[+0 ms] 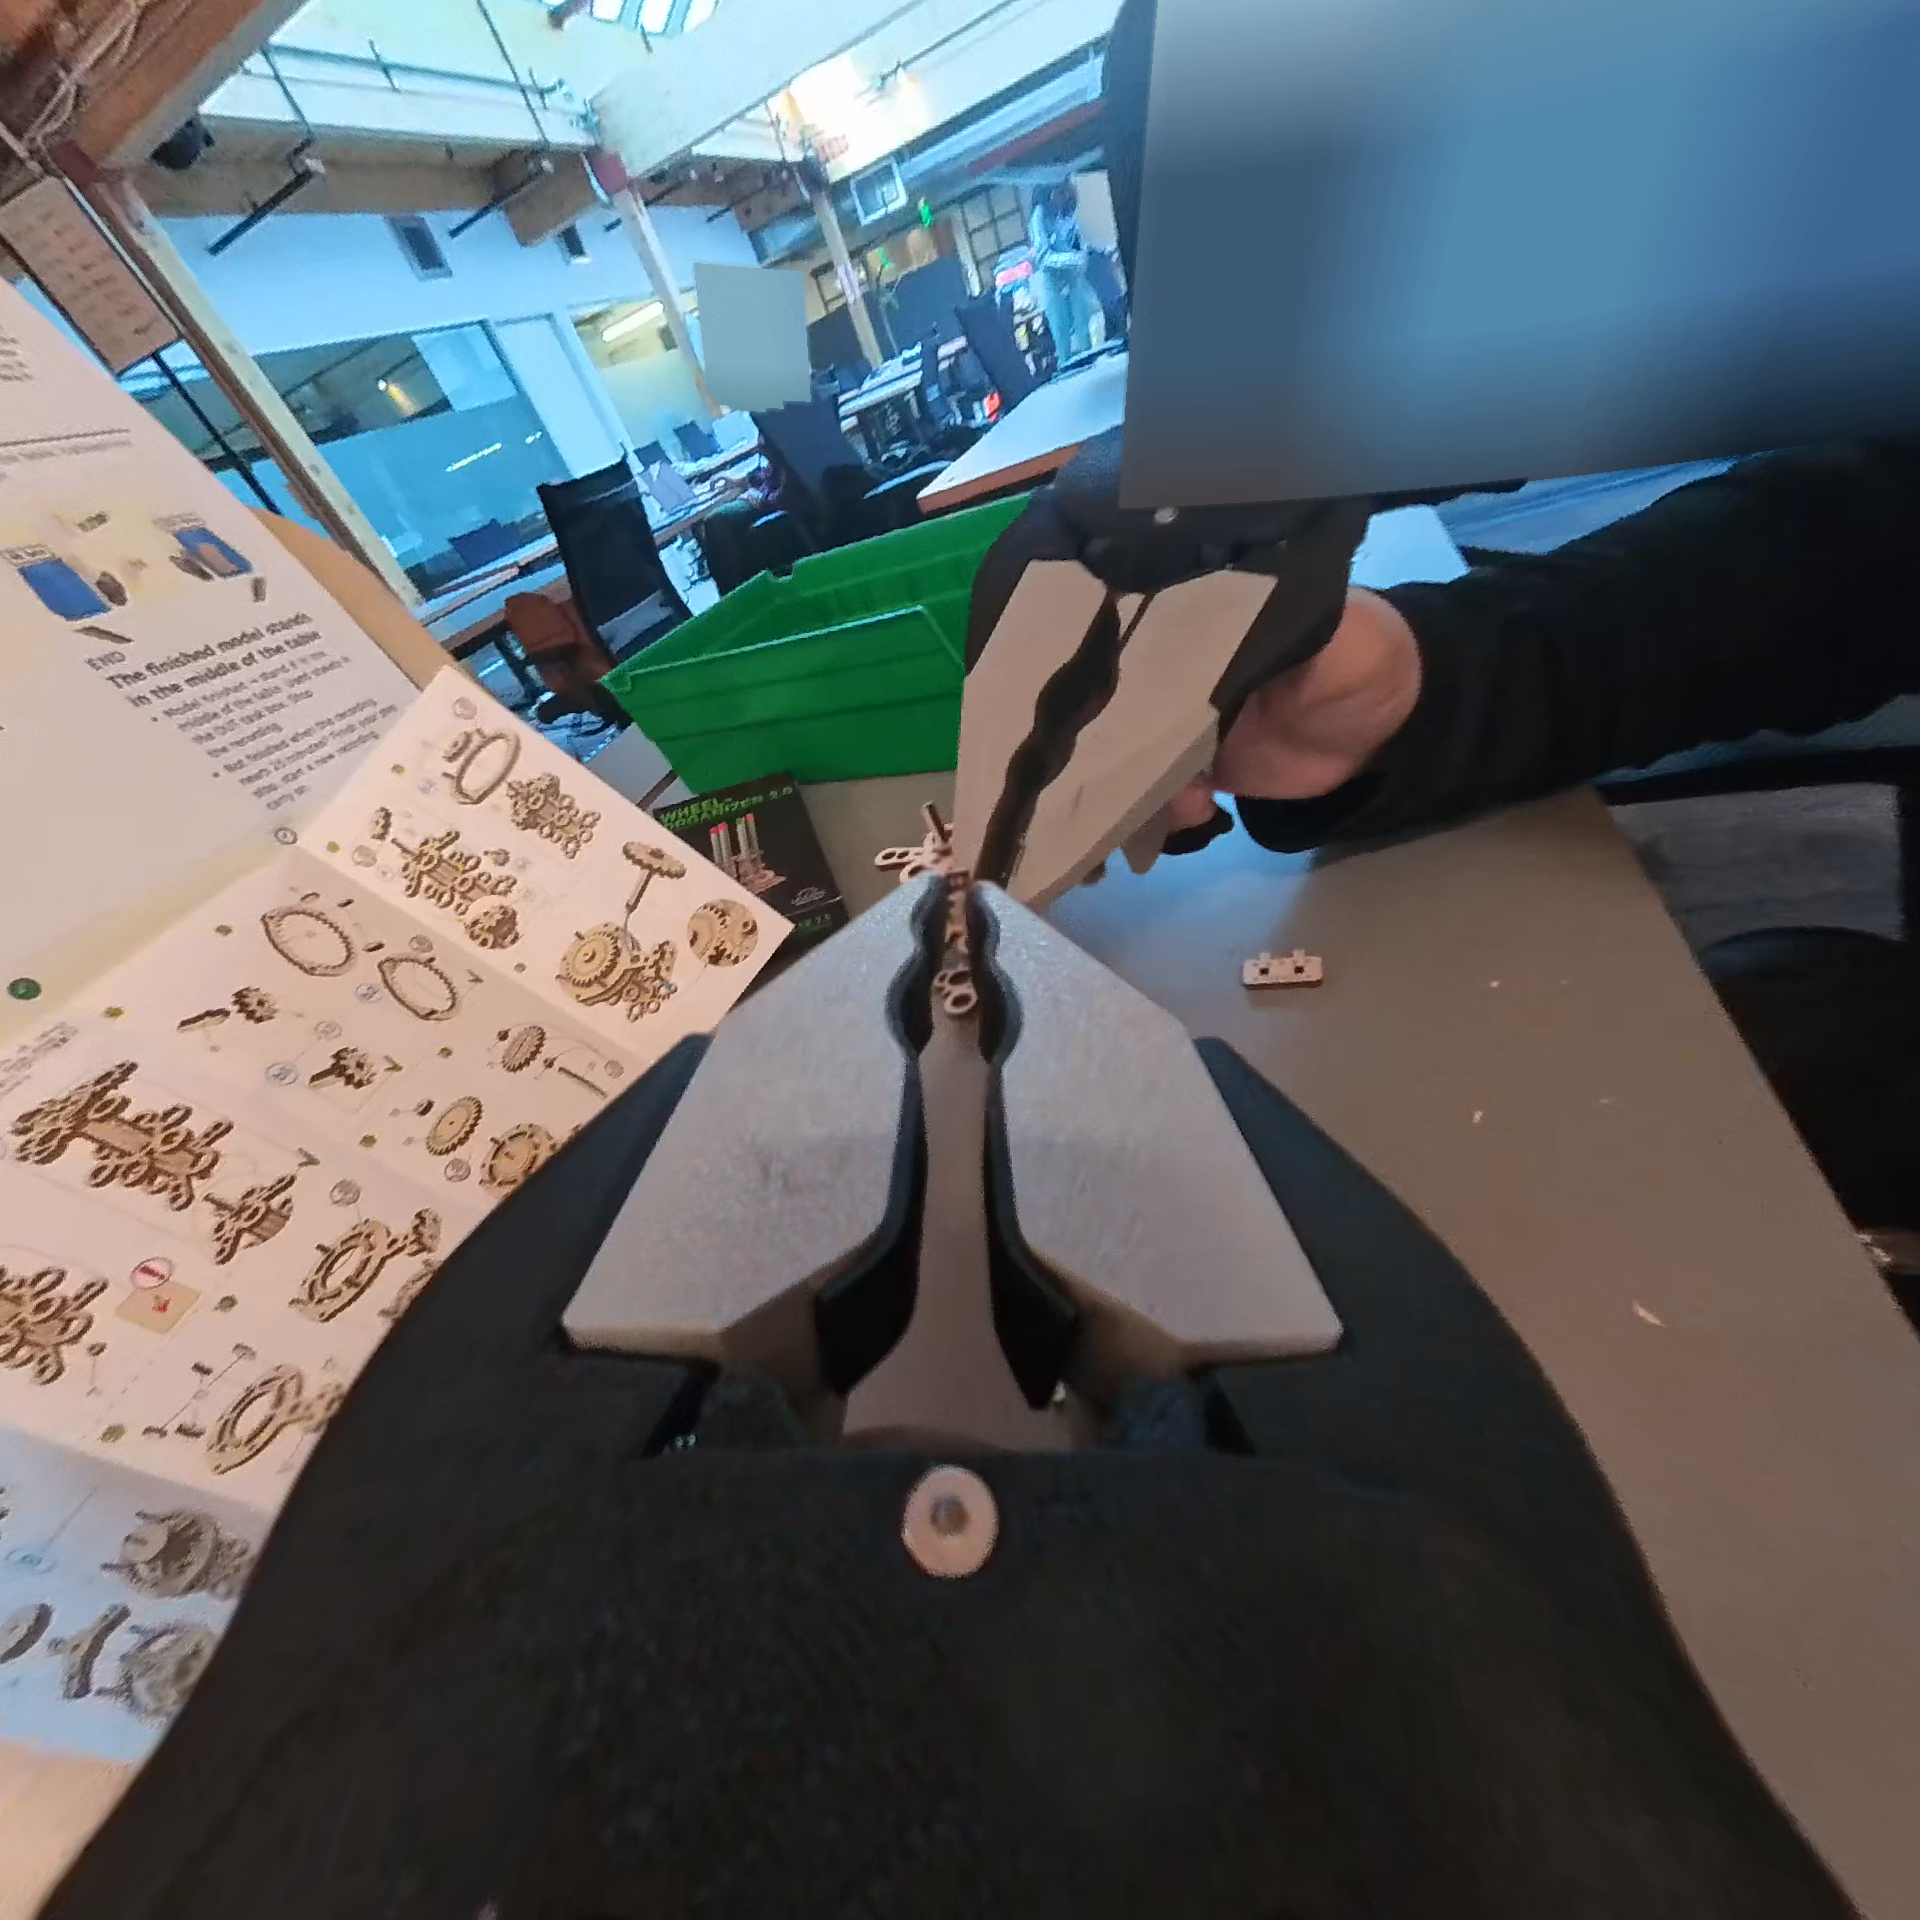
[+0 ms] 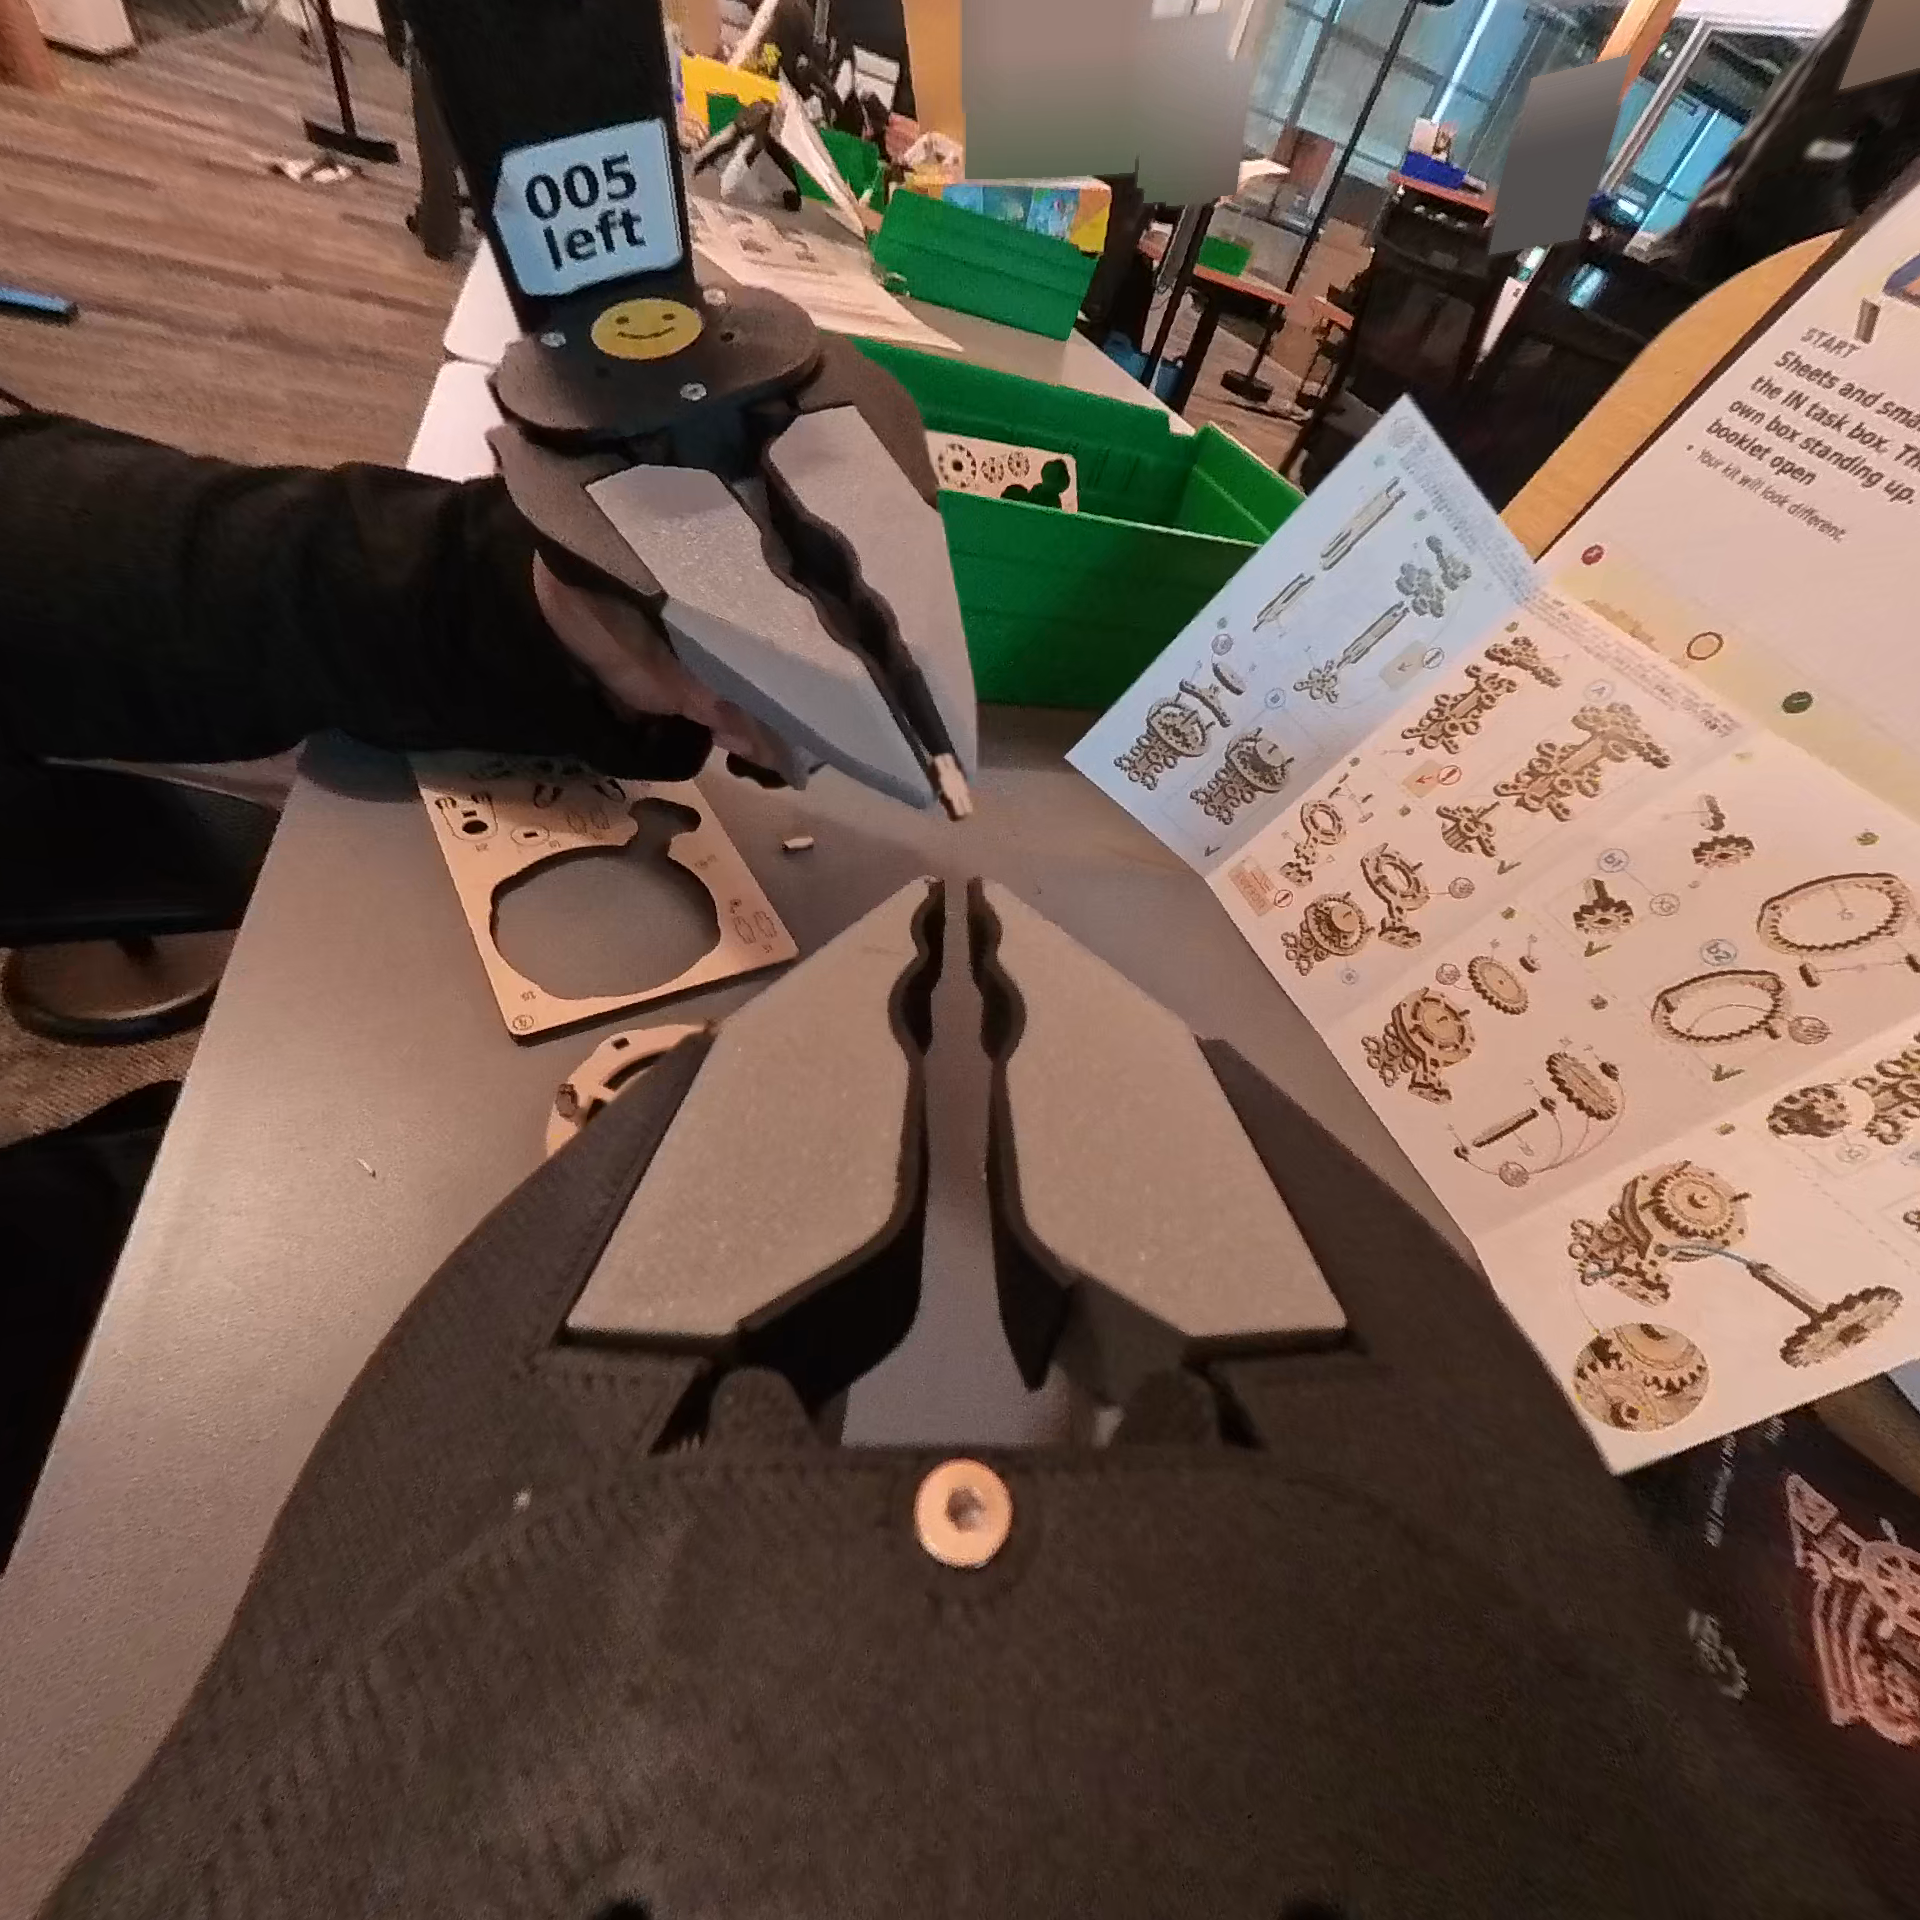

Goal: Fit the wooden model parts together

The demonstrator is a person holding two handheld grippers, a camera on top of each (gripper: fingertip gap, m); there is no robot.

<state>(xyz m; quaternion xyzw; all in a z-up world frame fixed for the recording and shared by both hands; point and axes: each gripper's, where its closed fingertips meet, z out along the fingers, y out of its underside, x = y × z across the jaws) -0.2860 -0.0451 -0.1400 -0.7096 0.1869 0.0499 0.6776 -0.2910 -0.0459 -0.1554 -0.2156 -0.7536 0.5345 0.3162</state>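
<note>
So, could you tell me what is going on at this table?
A person is assembling a wooden model with two handheld grippers. The left gripper is shut on a small wooden part; the right gripper, slightly open and empty, faces it closely. A punched-out sheet and the open booklet sit on the table.

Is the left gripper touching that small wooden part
Touching. In the left wrist view the left gripper is pinched shut on the small wooden part, with the piece squeezed between both fingertips.
</note>
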